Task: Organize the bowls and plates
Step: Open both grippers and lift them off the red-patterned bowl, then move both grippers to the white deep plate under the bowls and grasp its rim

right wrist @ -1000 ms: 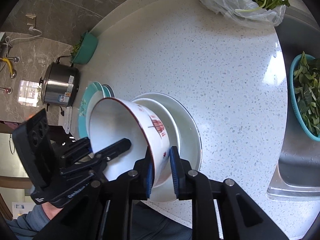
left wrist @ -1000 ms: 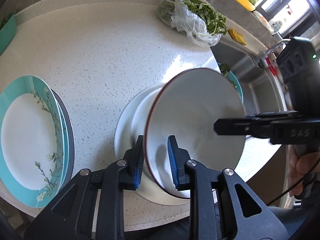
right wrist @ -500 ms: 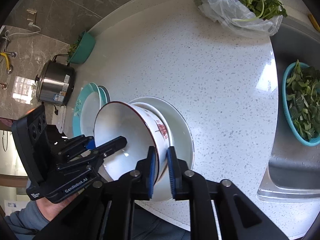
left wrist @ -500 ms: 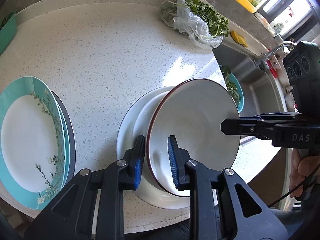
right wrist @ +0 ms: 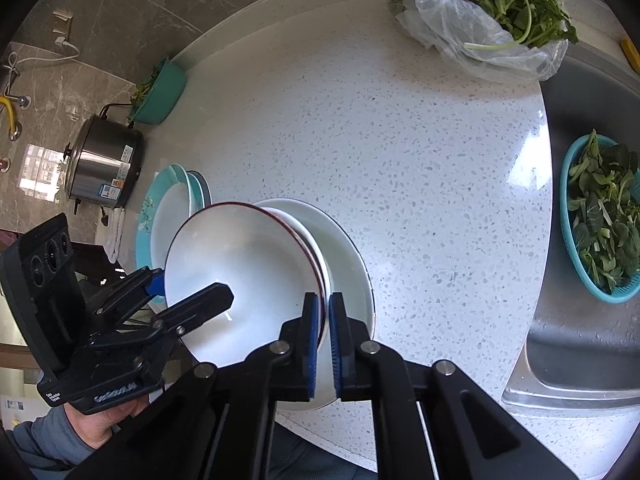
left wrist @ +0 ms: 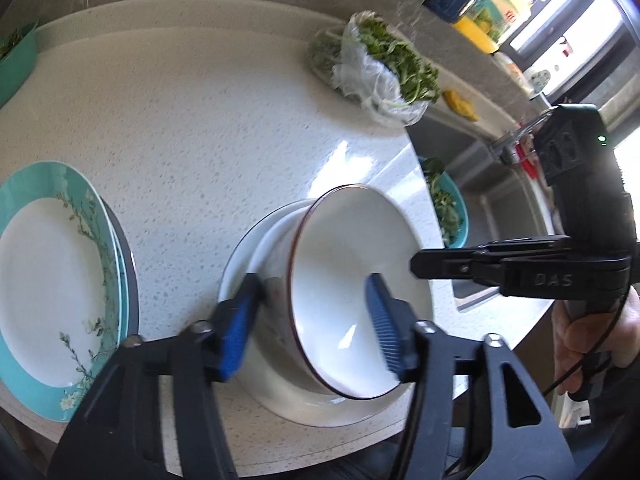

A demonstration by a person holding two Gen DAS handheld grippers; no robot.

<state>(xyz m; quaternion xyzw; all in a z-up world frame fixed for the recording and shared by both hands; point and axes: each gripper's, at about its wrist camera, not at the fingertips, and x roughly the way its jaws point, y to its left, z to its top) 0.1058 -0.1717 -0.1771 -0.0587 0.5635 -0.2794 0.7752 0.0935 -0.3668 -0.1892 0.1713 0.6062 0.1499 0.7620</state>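
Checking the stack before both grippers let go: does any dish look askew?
Yes. The red-rimmed bowl sits tilted on the white plate, not flat. The right gripper pinches its rim; the left gripper, just opening, straddles it without pressing.

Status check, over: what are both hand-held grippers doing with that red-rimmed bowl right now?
Left hand-held gripper just opened, pads off the bowl. Right hand-held gripper pinching its rim. Bowl tilted in white plate. Nothing blocking.
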